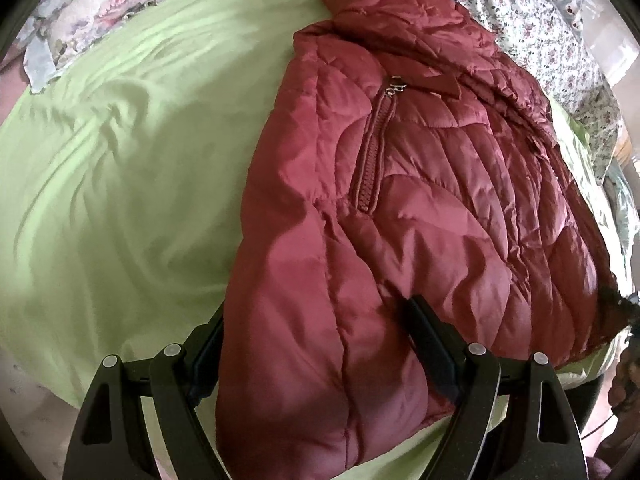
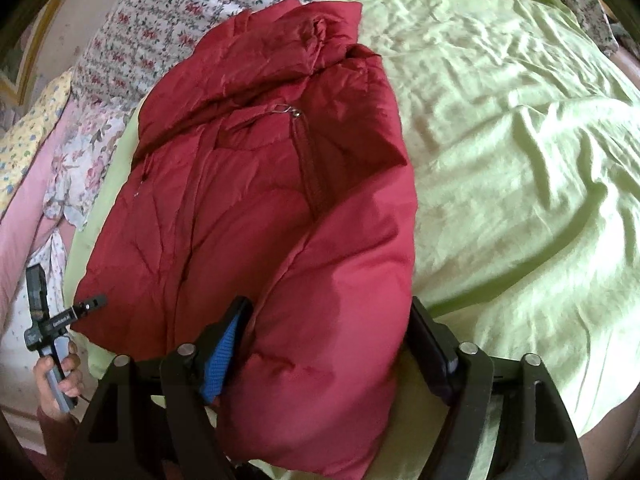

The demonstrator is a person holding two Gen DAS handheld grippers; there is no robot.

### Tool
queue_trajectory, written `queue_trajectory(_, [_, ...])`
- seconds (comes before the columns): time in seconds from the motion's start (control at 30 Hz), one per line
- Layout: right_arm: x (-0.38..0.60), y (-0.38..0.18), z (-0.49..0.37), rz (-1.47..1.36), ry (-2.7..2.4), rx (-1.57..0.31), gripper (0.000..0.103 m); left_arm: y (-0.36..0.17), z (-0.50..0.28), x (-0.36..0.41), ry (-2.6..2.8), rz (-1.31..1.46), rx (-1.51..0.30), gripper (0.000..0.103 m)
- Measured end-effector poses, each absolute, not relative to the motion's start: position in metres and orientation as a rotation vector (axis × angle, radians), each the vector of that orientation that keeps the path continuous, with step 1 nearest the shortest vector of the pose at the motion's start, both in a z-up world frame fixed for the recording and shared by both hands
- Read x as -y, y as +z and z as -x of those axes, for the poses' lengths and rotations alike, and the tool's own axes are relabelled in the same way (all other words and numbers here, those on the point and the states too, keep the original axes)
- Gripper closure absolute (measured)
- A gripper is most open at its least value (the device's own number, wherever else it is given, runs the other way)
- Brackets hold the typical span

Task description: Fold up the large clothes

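Observation:
A dark red quilted jacket (image 1: 400, 184) lies folded on a light green sheet (image 1: 120, 184), its collar at the far end and a zipped pocket (image 1: 372, 160) on top. My left gripper (image 1: 320, 320) stands open astride the jacket's near left edge. The puffy fabric fills the gap between its black fingers (image 1: 430, 340) and shows no squeeze. In the right wrist view the same jacket (image 2: 248, 200) reaches toward me. My right gripper (image 2: 332, 320) is open around its near right fold, with the blue pad (image 2: 224, 356) against the fabric and the other finger at the fold's edge.
Flowered bedding (image 2: 168, 12) lies beyond and to the left of the jacket (image 1: 540, 12). Wrinkled green sheet (image 2: 520, 160) spreads to the right. A person's hand (image 2: 60, 376) holds a grey handle with a black device at the jacket's near left corner.

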State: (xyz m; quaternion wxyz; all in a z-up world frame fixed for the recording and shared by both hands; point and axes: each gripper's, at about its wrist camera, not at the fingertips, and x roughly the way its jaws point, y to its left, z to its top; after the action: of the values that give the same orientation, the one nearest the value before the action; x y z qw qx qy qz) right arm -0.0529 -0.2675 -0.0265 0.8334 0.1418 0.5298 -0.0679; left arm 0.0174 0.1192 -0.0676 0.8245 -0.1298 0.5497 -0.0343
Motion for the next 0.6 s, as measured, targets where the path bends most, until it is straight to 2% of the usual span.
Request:
queue_trajectory(0.03, [0.268, -0.026, 0.055, -0.3, -0.141, -1.121, 0.037, -0.068, -0.018, -0.119, -0.076, 0.277, -1.167, 0.02])
queue_trajectory(0.1, [0.269, -0.025, 0.058, -0.304, -0.13, -1.118, 0.055, -0.069, -0.017, -0.118, -0.086, 0.274, -1.162, 0.022])
queue_trajectory(0.2, [0.271, -0.022, 0.065, -0.317, -0.11, -1.102, 0.074, -0.068, -0.014, -0.115, -0.126, 0.283, -1.146, 0.052])
queue_trajectory(0.23, [0.27, -0.021, 0.066, -0.318, -0.102, -1.095, 0.076, -0.068, -0.013, -0.115, -0.137, 0.287, -1.142, 0.061])
queue_trajectory(0.33, [0.267, -0.014, 0.072, -0.312, -0.067, -1.062, 0.079, -0.063, -0.009, -0.111, -0.166, 0.28, -1.124, 0.075])
queue_trajectory(0.43, [0.264, -0.007, 0.076, -0.306, -0.034, -1.043, 0.08, -0.052, -0.001, -0.107, -0.182, 0.248, -1.095, 0.081])
queue_trajectory(0.6, [0.259, 0.009, 0.083, -0.292, 0.052, -1.006, 0.081, -0.031, 0.014, -0.103, -0.207, 0.216, -1.059, 0.084])
